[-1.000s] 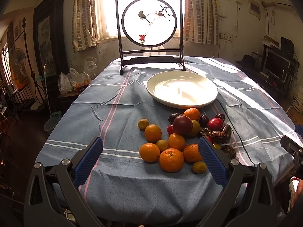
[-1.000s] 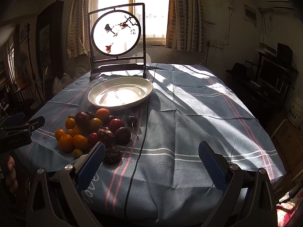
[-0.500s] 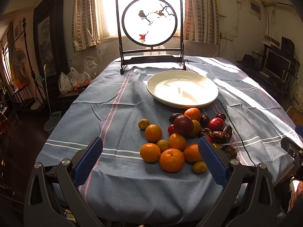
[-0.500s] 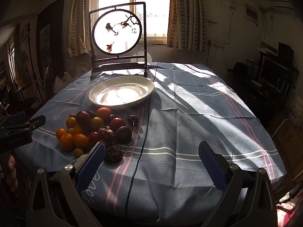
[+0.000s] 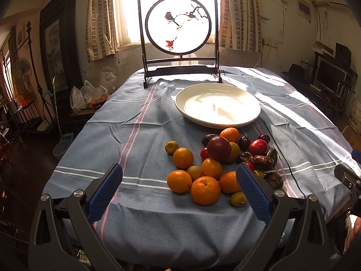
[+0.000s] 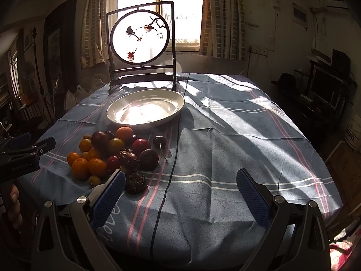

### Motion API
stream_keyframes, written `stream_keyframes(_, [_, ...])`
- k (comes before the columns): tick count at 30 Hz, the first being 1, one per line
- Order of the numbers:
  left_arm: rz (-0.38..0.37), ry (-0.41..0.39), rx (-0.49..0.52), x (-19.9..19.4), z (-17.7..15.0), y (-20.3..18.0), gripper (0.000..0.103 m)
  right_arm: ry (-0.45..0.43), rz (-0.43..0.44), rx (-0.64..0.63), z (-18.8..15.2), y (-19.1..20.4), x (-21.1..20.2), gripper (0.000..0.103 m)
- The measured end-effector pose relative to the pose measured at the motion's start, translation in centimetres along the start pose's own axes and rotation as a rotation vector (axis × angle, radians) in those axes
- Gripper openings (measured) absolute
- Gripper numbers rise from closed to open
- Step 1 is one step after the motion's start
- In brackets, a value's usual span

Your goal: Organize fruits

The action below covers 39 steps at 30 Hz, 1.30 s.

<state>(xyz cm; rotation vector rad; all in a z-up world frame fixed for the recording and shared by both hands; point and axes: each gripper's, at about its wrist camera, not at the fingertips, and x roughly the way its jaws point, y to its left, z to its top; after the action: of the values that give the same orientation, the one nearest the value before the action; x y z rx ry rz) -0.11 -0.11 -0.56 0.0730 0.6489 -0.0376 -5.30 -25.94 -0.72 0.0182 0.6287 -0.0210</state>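
A pile of fruit lies on the blue striped tablecloth: several oranges (image 5: 204,190), small yellow-green fruits, a large dark red plum (image 5: 218,147), red plums and wrinkled dark fruits (image 5: 261,162). The pile also shows in the right wrist view (image 6: 112,153). A big empty white plate (image 5: 217,105) stands just beyond it and shows in the right wrist view too (image 6: 145,109). My left gripper (image 5: 179,190) is open and empty, just short of the nearest oranges. My right gripper (image 6: 180,194) is open and empty, to the right of the pile, its left finger beside a wrinkled dark fruit (image 6: 135,182).
A framed round bird screen (image 5: 179,33) stands at the table's far end before the window. A thin black cable (image 6: 173,153) runs along the cloth right of the fruit. Shelves and bags stand at the left, a monitor (image 5: 330,74) at the right.
Both grippers have shifted only slightly; the right one has edged a little forward toward the table. Nothing was grasped or moved.
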Motion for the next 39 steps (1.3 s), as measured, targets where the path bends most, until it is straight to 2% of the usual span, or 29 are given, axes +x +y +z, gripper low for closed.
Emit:
stream_keyframes(24, [0.0,0.0,0.001,0.0,-0.1,0.0,0.098,0.002,0.005,-0.006,-0.3,0.4,0.1,0.099])
stream_keyframes(28, [0.004,0.003,0.009,0.1,-0.4,0.1,0.098,0.006,0.027,-0.022,-0.5,0.6,0.5,0.099])
stream_keyframes(35, [-0.041,0.103,0.088,3.0,-4.4,1.9,0.098,0.05,0.073,-0.098,-1.5,1.4,2.3,0.099])
stream_keyframes(39, [-0.078,0.139,0.12,4.2,-5.4,1.6,0.098,0.083,0.098,-0.12,-2.0,2.2,3.5,0.098])
